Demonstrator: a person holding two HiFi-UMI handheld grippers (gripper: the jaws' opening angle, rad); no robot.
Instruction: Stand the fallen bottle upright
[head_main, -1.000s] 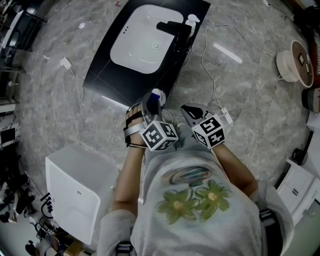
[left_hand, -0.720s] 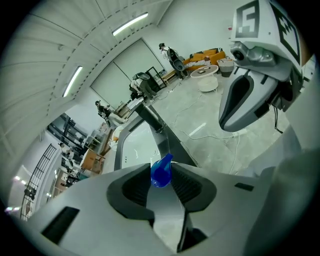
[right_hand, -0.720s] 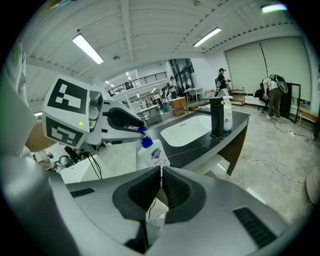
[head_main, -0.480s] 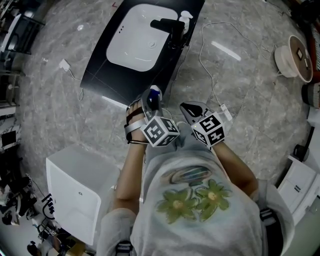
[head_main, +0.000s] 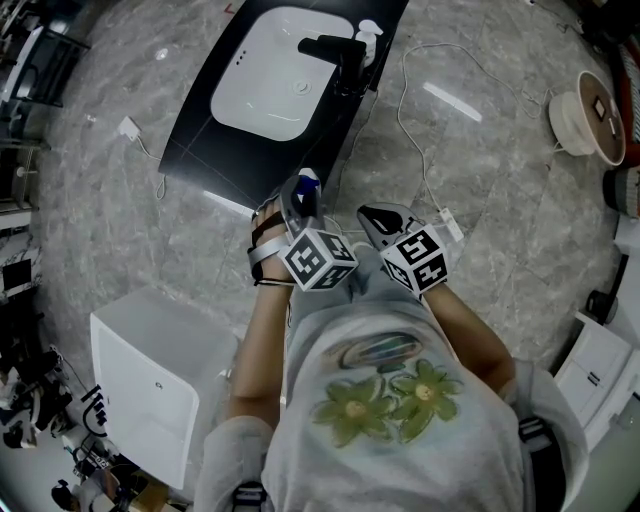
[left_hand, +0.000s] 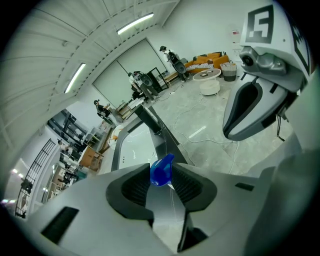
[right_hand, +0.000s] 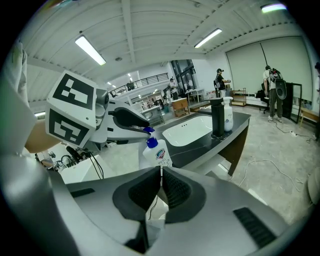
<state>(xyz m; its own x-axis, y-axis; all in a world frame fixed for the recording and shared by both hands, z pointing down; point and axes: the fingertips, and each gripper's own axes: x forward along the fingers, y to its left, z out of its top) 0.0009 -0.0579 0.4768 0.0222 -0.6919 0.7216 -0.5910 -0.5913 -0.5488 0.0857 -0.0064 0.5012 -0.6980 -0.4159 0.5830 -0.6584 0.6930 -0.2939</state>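
Hanging from left jaws: bottle (right_hand: 156, 155)

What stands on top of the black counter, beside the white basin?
A black faucet and a white pump bottle stand there, close together. The faucet covers part of the bottle's lower body.

Bright, even light from ceiling strip lights (right_hand: 90, 49). A glare streak marks the grey floor (head_main: 500, 190) right of the white basin (head_main: 275, 75). Fisheye distortion curves every edge; corners darken, and the close foreground is soft.
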